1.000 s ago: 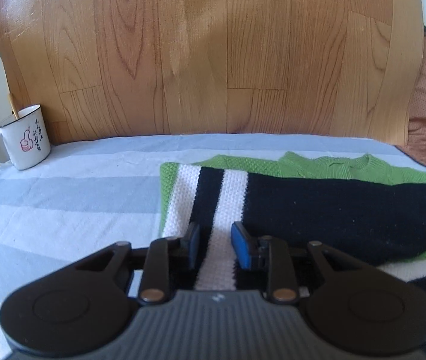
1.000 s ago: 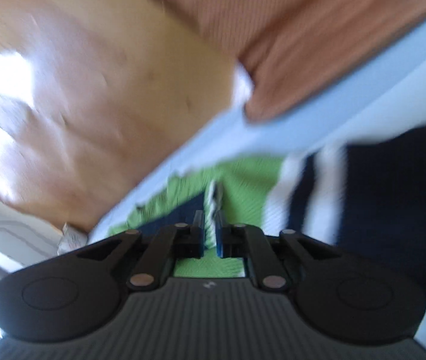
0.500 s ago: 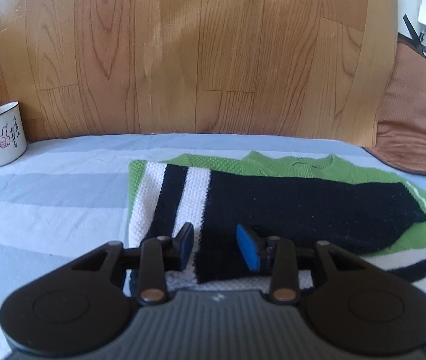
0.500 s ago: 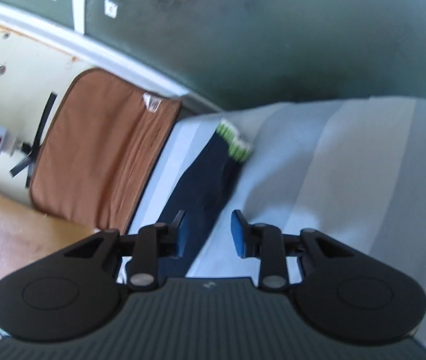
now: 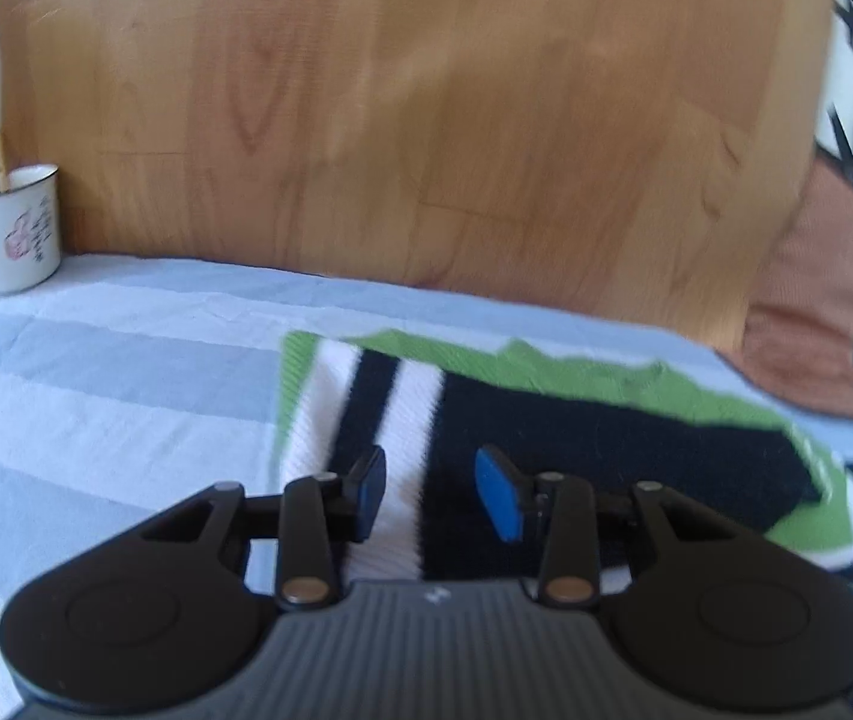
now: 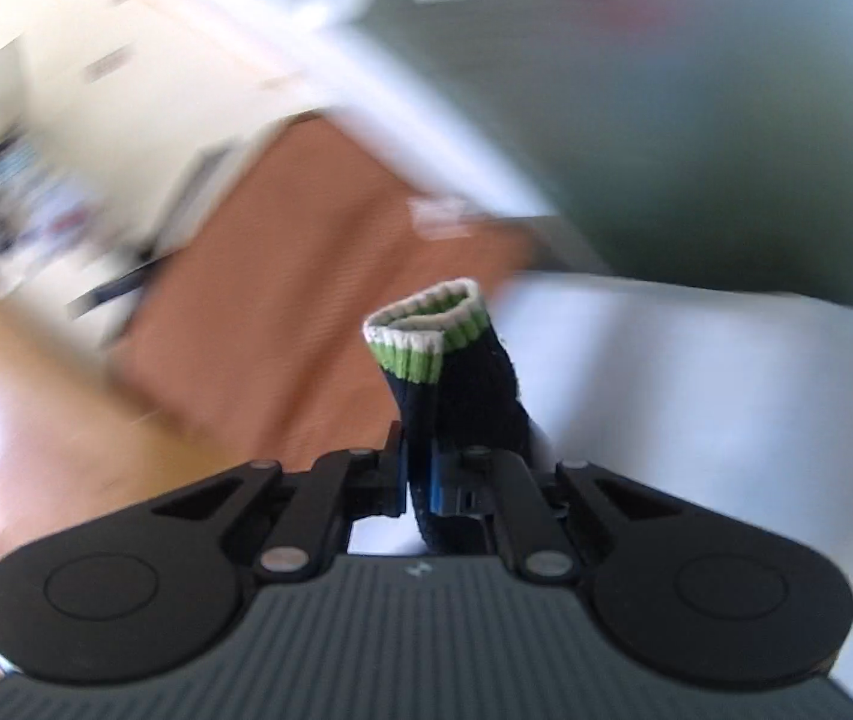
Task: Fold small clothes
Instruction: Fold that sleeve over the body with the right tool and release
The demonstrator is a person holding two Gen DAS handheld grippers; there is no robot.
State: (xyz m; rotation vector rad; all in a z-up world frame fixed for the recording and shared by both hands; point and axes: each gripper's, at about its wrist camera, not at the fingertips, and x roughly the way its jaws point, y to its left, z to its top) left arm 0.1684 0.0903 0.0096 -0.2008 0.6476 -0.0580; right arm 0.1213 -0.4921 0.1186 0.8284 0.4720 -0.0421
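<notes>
A small knit sweater (image 5: 606, 450), green with black and white stripes, lies on the striped bedsheet (image 5: 96, 390), one black sleeve folded across its body. My left gripper (image 5: 431, 474) hovers over the sweater's near left part. Its jaws stand apart and no cloth is between the blue pads. In the right wrist view, my right gripper (image 6: 417, 468) is shut on the other black sleeve (image 6: 474, 396). The sleeve's green and white cuff (image 6: 426, 330) sticks up beyond the fingertips, lifted off the sheet.
A white enamel mug (image 5: 18, 228) stands at the far left by the wooden board (image 5: 396, 120) behind the bed. A brown mat (image 6: 318, 276) leans at the far right corner. Pale sheet (image 6: 696, 372) stretches to the right of the raised sleeve.
The left jaws widened and drew back from the sweater's white stripe. The right gripper swung away from the green body to the far sleeve, closed on it near the cuff and raised it.
</notes>
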